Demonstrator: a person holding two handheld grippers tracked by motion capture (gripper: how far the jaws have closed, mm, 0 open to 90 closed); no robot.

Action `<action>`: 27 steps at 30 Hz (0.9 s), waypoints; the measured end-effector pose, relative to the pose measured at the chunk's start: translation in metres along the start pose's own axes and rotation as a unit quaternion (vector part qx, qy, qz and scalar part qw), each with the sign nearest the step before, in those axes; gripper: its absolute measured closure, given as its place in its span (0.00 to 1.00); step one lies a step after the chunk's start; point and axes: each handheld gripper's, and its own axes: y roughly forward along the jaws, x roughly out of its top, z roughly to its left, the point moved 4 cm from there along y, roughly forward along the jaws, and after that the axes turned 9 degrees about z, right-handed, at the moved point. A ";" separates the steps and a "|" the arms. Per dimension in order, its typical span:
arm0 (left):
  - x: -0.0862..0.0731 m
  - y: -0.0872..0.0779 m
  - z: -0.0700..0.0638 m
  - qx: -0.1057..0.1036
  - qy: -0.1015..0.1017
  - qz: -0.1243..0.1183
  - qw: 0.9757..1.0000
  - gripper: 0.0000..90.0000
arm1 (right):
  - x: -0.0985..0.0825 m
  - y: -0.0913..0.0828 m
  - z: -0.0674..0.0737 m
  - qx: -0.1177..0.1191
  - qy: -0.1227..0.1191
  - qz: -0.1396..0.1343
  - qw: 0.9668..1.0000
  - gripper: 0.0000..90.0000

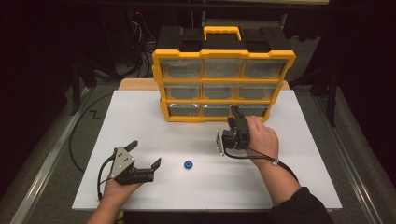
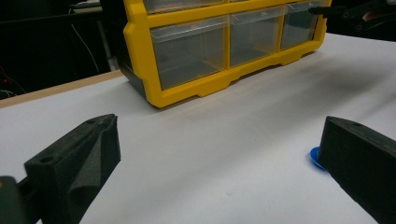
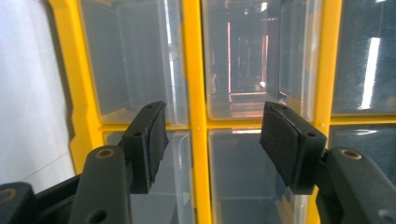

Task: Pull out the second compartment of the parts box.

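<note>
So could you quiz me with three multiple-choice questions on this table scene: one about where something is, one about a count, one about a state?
1. Where does the small blue round piece lie?
A. On the white tabletop between the two grippers
B. Inside a drawer
C. On top of the cabinet

2. How many clear drawers does the front of the yellow plastic drawer cabinet show?
A. Four
B. Six
C. Nine

3. How are the left gripper's jaws?
A. Closed on the blue piece
B. Open, holding nothing
C. Clamped on a drawer

Answers:
1 A: it sits on the bare white surface, right of the left gripper.
2 C: three rows of three.
3 B: a wide gap, nothing between the jaws.
</note>
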 end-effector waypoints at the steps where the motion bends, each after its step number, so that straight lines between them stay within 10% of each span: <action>1: 0.000 0.000 0.000 0.000 0.000 0.000 1.000 0.00 | 0.000 0.000 0.000 0.000 0.000 0.000 1.000 0.47; 27: -0.001 0.000 0.000 -0.002 0.004 0.002 1.000 0.00 | 0.017 0.004 -0.049 -0.037 0.003 -0.012 0.999 0.48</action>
